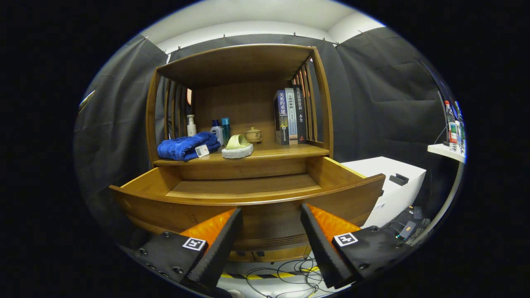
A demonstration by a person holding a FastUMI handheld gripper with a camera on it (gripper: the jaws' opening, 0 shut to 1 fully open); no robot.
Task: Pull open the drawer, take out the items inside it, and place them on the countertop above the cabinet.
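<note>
Just ahead of the tongs (271, 231) the drawer (248, 194) stands pulled well out of the wooden cabinet (240, 103), its curved front right beyond the fingertips. What shows of its floor is bare wood, so by my reckoning the opening is done and the emptying looks done too (the near strip behind the front panel is hidden, so something low could yet lie there).

On the countertop (290, 151) above sit a folded blue towel (186, 147) and, just beside it, a pale green slipper (238, 147); these are likely what came out. Behind them stand a few small bottles (219, 130) and a little lidded pot (253, 134), with a row of books (290, 116) against the slatted side.

The tongs are spread wide, grasping nothing, both fingers apart from the drawer front.

Off to the side a white box (393, 182) stands near the drawer's corner, and loose cables (285, 273) lie on the floor below. Nothing blocks the way to the drawer.
</note>
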